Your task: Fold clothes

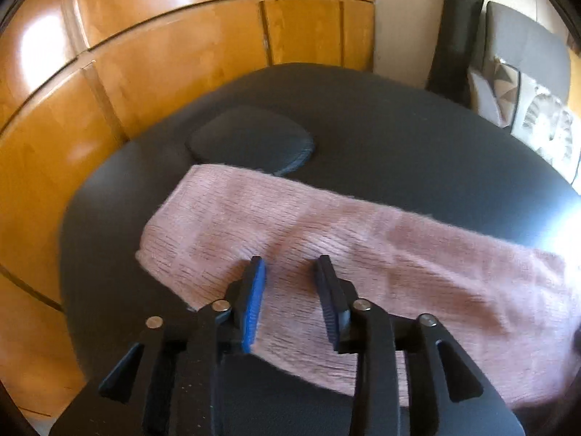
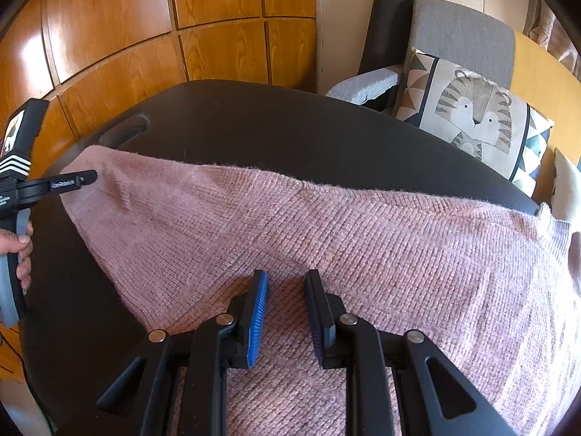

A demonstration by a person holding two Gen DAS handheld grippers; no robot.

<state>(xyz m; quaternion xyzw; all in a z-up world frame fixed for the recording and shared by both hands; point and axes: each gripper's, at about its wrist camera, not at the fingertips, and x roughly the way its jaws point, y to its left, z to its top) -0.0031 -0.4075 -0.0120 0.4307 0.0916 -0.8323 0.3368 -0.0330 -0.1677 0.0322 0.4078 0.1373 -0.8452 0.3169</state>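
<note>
Black plastic left claw [image 1: 289, 262] and right claw [image 2: 286, 275], each with one blue ribbed pad, silver pivot screws, triangular cut-outs, grey handle, white chevron stripes, small white lettering

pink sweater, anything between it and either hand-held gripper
Nothing visible. The left hand-held gripper hangs open right over the pink sweater with only air between. The right hand-held gripper is open over the same knit. A dark folded item lies beyond the sweater's far edge, out of the way.
</note>
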